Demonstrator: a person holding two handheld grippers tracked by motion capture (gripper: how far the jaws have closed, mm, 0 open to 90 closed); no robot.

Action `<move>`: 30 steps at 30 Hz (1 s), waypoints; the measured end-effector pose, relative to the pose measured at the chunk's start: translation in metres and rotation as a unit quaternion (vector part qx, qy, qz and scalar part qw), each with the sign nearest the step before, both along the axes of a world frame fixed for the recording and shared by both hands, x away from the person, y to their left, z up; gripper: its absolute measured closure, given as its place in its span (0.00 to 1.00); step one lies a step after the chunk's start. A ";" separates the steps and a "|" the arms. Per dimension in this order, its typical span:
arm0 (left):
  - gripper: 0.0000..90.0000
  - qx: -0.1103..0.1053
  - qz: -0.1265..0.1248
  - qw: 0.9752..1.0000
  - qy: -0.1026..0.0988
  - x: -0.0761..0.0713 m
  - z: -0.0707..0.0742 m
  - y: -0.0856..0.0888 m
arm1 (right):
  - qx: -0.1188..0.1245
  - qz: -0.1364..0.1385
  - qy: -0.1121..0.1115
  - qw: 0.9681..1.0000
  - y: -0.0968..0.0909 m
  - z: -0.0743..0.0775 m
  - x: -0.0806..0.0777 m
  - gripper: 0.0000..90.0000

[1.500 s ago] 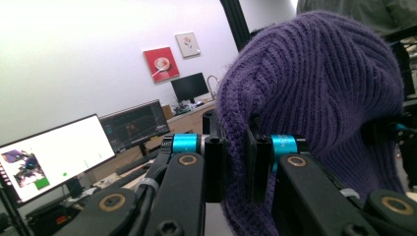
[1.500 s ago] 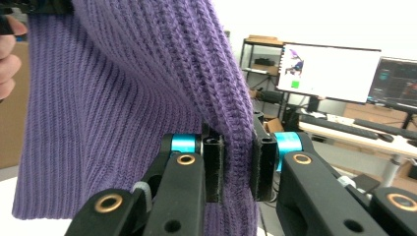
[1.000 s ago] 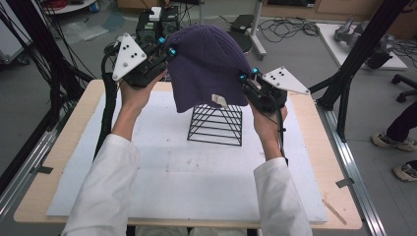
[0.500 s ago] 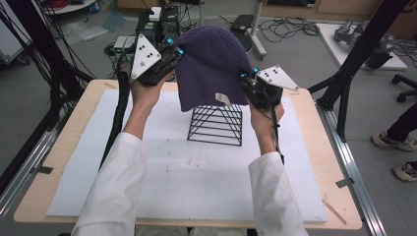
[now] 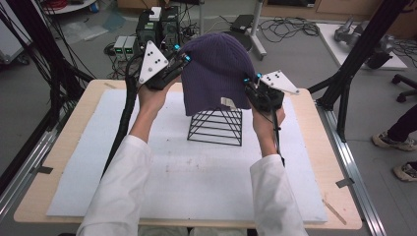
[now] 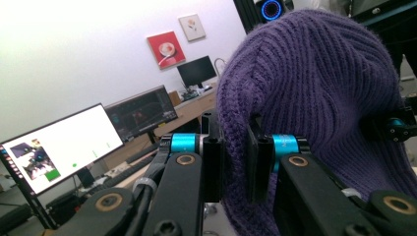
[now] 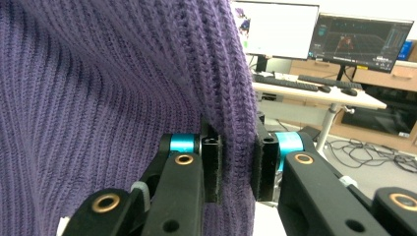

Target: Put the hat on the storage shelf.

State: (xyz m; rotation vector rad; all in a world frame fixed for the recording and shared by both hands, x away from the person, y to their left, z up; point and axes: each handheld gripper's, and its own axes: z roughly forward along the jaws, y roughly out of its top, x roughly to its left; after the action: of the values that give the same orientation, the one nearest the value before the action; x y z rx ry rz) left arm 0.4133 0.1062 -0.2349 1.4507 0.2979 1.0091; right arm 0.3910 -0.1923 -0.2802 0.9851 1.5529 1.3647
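White padding covers the tabletop [image 5: 74, 162] under my arms. My left gripper [image 5: 183, 61] has its fingers [image 6: 214, 167] clamped on the left edge of a purple knit hat [image 5: 216, 73]; my right gripper [image 5: 250, 86] pinches the right edge. Between them the hat hangs stretched above a black wire rack [image 5: 216, 127] standing on the padding.

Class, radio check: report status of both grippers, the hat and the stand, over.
Left hand-held gripper and right hand-held gripper both shut on purple beanie. Beanie held above black wire stand. Nothing in the way.
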 end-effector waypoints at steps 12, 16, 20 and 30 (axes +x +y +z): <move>0.90 0.002 -0.027 0.999 0.018 0.002 -0.017 0.003 | 0.009 0.012 0.012 1.000 -0.006 -0.014 -0.013 0.88; 0.90 0.008 -0.035 0.999 0.021 0.003 -0.021 0.005 | 0.012 0.022 0.022 0.999 -0.008 -0.020 -0.017 0.88; 0.90 0.016 -0.051 0.998 0.034 0.004 -0.024 0.006 | 0.019 0.033 0.031 0.999 -0.011 -0.026 -0.019 0.88; 0.90 0.020 -0.066 0.996 0.055 0.006 -0.040 0.008 | 0.006 0.051 0.052 0.997 -0.014 -0.039 -0.024 0.88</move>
State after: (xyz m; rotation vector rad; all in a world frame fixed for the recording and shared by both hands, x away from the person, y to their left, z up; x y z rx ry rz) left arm 0.4194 0.1140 -0.2750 1.5452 0.2594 0.8343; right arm 0.3669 -0.2060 -0.3189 1.0109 1.6949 1.4134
